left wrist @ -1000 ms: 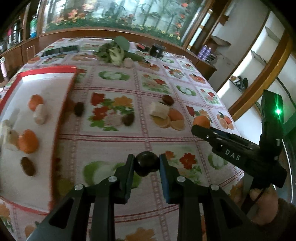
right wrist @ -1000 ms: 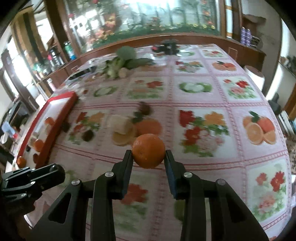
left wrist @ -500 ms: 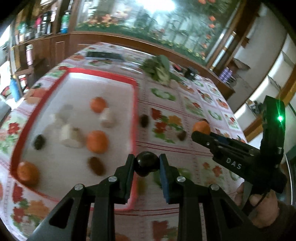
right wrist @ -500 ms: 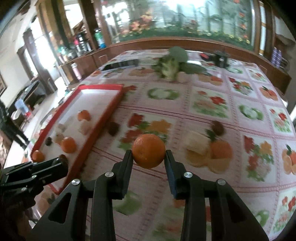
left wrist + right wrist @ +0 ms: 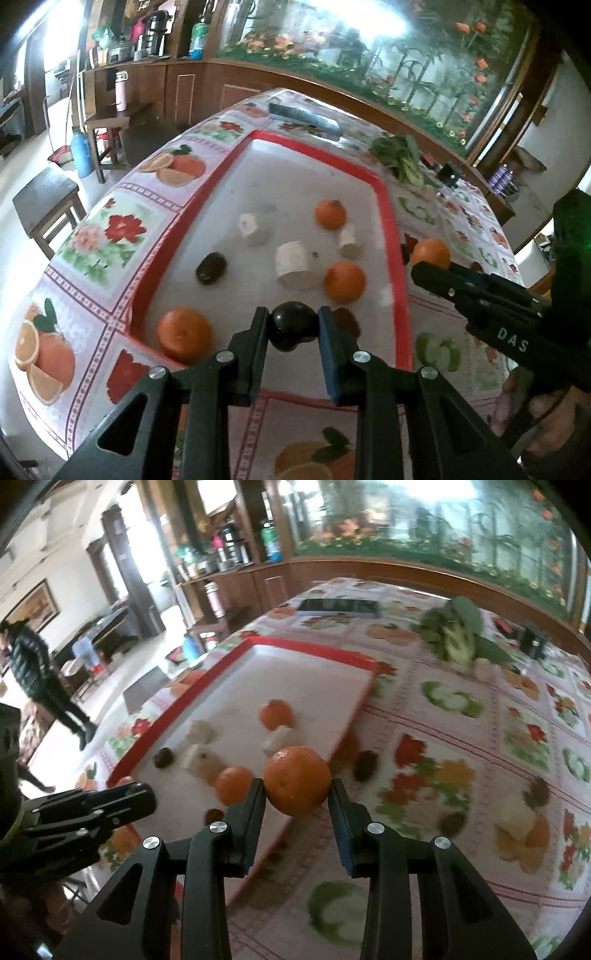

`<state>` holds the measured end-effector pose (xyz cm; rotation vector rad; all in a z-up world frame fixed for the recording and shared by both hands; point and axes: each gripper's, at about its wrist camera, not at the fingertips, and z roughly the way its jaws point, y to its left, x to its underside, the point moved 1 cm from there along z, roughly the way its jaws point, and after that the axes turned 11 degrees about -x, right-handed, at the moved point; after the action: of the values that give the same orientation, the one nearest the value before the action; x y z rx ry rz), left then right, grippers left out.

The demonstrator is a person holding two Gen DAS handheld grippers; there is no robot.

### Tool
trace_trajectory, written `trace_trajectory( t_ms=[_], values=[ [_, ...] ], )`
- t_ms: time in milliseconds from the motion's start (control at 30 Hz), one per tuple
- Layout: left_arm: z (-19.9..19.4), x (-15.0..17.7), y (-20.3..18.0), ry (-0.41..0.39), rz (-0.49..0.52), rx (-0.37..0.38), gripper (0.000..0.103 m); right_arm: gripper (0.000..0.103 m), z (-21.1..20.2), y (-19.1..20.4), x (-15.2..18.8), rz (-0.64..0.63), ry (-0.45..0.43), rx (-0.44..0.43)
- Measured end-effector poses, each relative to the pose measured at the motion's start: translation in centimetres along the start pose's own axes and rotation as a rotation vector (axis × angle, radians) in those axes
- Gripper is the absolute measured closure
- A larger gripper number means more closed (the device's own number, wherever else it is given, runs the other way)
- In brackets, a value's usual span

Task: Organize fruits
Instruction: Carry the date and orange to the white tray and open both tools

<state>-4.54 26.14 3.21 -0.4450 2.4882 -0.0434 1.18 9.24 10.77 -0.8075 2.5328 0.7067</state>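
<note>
My left gripper [image 5: 293, 326] is shut on a dark round fruit [image 5: 293, 325] and holds it over the near end of a white tray with a red rim [image 5: 391, 229]. The tray holds three oranges [image 5: 344, 281], white fruit chunks [image 5: 293, 264] and dark fruits [image 5: 210, 268]. My right gripper [image 5: 297, 794] is shut on an orange [image 5: 297, 780] above the tray's right rim [image 5: 354, 709]; it also shows in the left wrist view [image 5: 430, 253]. More fruit lies on the cloth at the right [image 5: 519, 825].
A flowered tablecloth [image 5: 443, 760] covers the table. Leafy greens [image 5: 456, 635], a dark flat case [image 5: 338, 607] and a small black box [image 5: 533, 642] lie at the far end. A stool [image 5: 46, 201] and a person [image 5: 35, 672] are beyond the left edge.
Both grippers have swung left with their fruit. The tray now sits straight ahead of the left gripper, and the right gripper has come to the tray's right rim.
</note>
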Motion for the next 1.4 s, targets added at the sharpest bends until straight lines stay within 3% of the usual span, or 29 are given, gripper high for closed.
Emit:
trace_trajectory(
  t_ms=[400, 833, 1200, 1400],
  values=[
    [2.0, 0.2, 0.8, 0.042, -0.016, -0.03, 0.074, 0.069, 3.2, 1.7, 1.3, -0.078, 0.092, -0.029],
    [3.5, 0.2, 0.3, 0.068, -0.006, -0.05, 0.074, 0.069, 4.6, 0.9, 0.5, -0.114, 0.096, -0.04],
    [3.4, 0.4, -1.1, 0.039, 0.042, -0.131, 0.073, 0.067, 5.4, 0.7, 0.0, -0.127, 0.098, -0.043],
    [3.3, 0.6, -1.9, 0.048, 0.069, -0.158, 0.058, 0.067, 5.4, 0.9, 0.2, -0.127, 0.102, -0.043]
  ],
)
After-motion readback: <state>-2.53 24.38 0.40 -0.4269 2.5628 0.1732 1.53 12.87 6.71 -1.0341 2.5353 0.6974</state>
